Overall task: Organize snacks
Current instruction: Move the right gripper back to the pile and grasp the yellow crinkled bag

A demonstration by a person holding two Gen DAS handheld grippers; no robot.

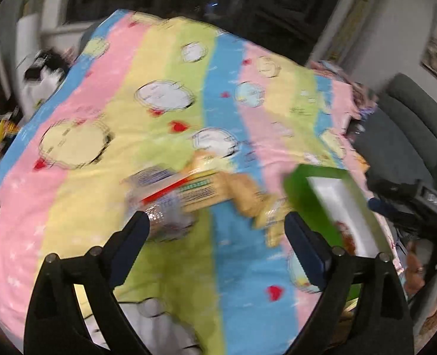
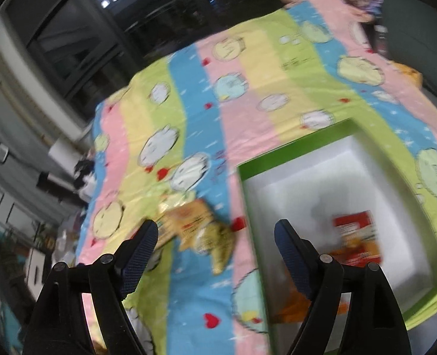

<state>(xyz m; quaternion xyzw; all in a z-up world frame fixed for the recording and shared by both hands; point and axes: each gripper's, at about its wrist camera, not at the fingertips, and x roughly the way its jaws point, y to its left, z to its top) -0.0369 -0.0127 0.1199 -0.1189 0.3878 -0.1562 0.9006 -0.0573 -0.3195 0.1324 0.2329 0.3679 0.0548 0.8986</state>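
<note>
Left gripper jaws spread, snack packets just beyond them.

Striped cartoon bedspread carrying snacks and a box.

On the pastel cloth, a green box with a white inside lies toward the right; just left of it lie a yellow snack packet and a blurred, overlapping pile of flat packets.

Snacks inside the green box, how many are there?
1 that I can tell: a red and orange snack packet lying on the white floor of the green box. The right gripper's finger hides a corner with something orange, maybe another.
</note>
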